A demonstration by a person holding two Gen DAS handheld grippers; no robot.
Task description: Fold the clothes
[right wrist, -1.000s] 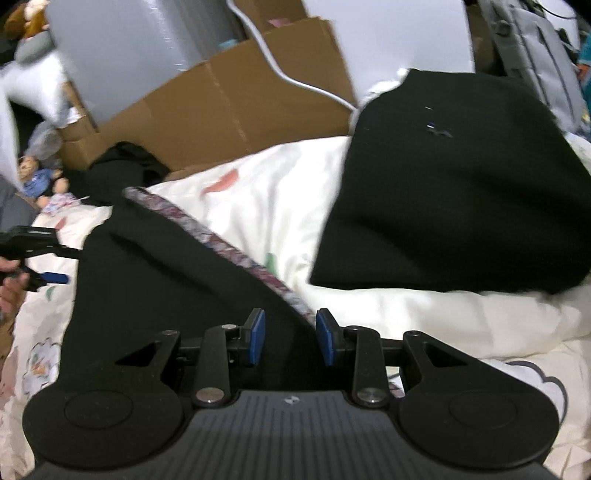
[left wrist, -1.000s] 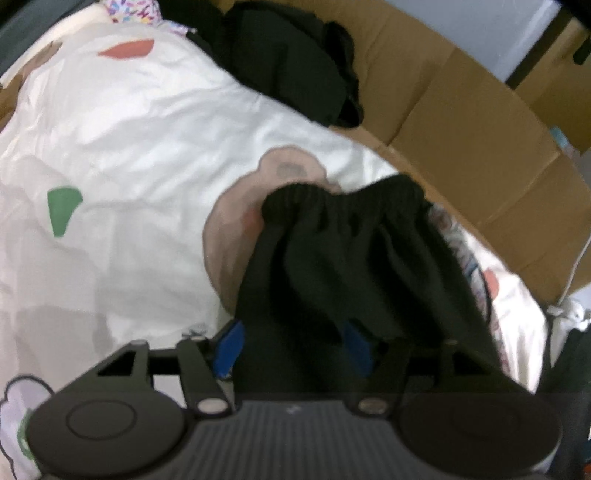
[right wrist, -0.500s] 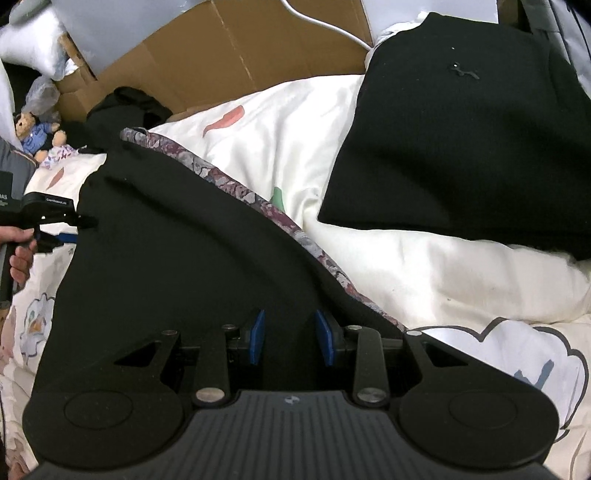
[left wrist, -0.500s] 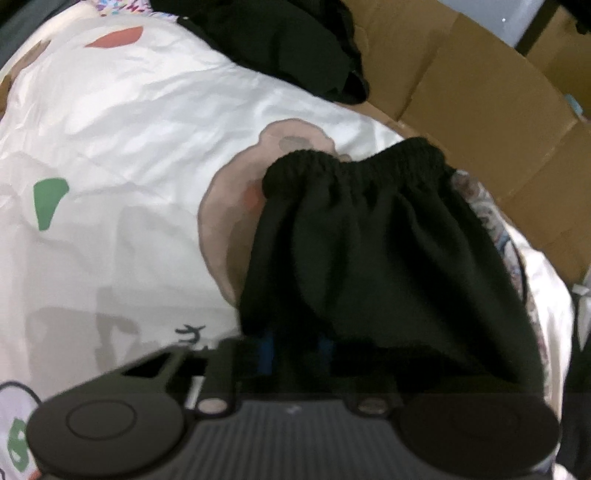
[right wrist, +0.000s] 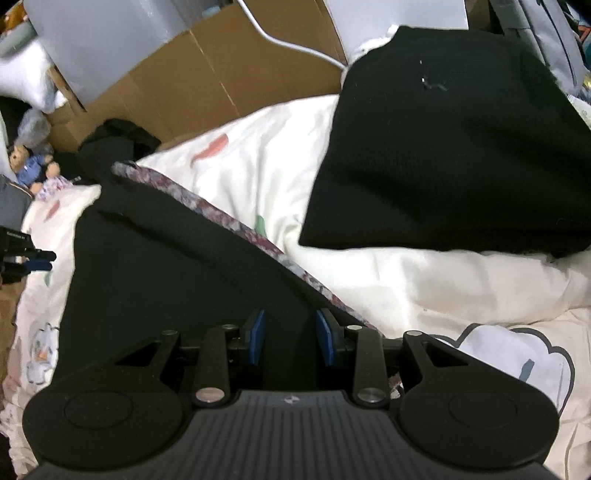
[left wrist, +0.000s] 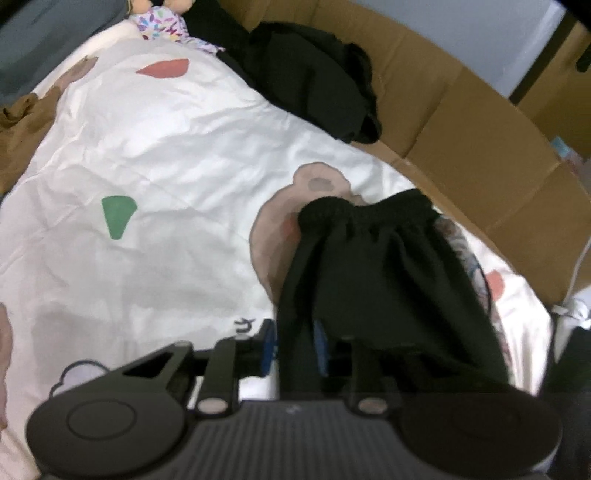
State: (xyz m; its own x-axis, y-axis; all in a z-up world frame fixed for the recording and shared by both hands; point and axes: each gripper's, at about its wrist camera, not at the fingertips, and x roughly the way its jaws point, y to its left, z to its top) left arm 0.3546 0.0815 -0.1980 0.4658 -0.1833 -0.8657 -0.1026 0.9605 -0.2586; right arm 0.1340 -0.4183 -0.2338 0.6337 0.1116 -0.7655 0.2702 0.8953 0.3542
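Between the blue pads [left wrist: 267, 347] of the left gripper [left wrist: 293, 345] runs a bunched fold of the black garment [left wrist: 384, 280]. Its jaws have just been opening a little, yet the cloth fills the gap and the pads press it from both sides. Ahead of that gripper the garment rises to a gathered elastic waistband [left wrist: 365, 210], and a floral patterned lining [left wrist: 461, 243] shows along its right edge. Left of the gripper spreads a white printed duvet [left wrist: 155, 155]; far ahead lies a loose heap of black clothes [left wrist: 314, 74] against brown cardboard [left wrist: 480, 147], with a small doll [left wrist: 162, 18] at the top left.

From the right wrist view, the right gripper [right wrist: 290, 338] stands part closed with the same black garment [right wrist: 166, 266] between its blue pads; whether they pinch the cloth or only straddle it I cannot tell. A folded black garment [right wrist: 443, 155] rests ahead and to the right on the duvet [right wrist: 424, 280]. At the far left edge the left gripper [right wrist: 35, 258] is seen beside the garment's other side.
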